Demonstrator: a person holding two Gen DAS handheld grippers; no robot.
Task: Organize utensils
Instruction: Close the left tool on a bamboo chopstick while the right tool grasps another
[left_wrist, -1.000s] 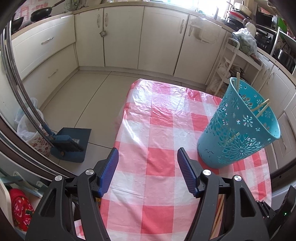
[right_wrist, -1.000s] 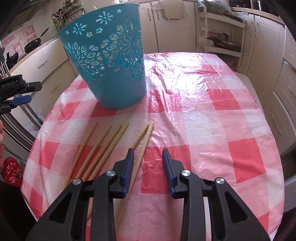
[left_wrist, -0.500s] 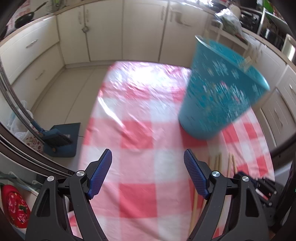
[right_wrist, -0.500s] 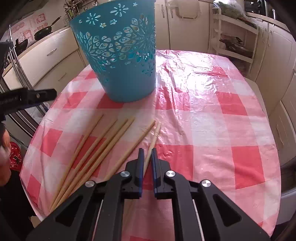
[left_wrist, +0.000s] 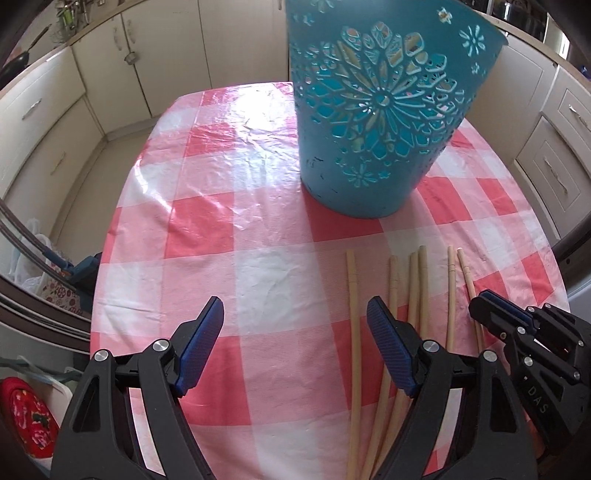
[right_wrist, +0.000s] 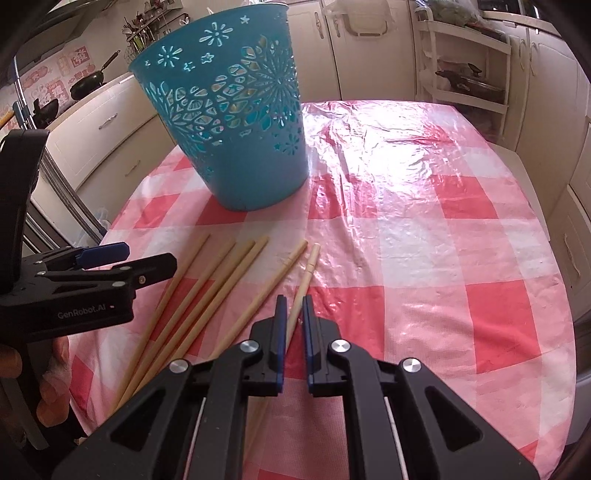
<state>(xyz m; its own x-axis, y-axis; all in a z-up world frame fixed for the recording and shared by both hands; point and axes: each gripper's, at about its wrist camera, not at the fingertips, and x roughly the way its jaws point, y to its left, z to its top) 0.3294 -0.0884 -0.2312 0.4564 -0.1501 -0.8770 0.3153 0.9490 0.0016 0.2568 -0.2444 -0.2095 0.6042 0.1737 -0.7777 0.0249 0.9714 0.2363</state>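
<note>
Right gripper (right_wrist: 293, 314) clamped on the rightmost chopstick (right_wrist: 309, 266), pinched partway along the shaft rather than at the tip, probably so the stick stays balanced on the lift and can be tipped upright. Five more loose chopsticks (right_wrist: 207, 291) fanned flat on the checked tablecloth (right_wrist: 424, 236), just left of the held one, tips aimed toward the teal perforated basket (right_wrist: 229, 122). Basket upright near the middle of the table, beyond the sticks, a few sticks visible inside through the cut-outs, so likely the drop target. Left gripper (left_wrist: 295, 328) spread wide, nothing between the pads, hovering just left of the outermost chopstick (left_wrist: 351, 295), seemingly lined up for the next pick. Risk: thin round stick could swivel in the pads.
</note>
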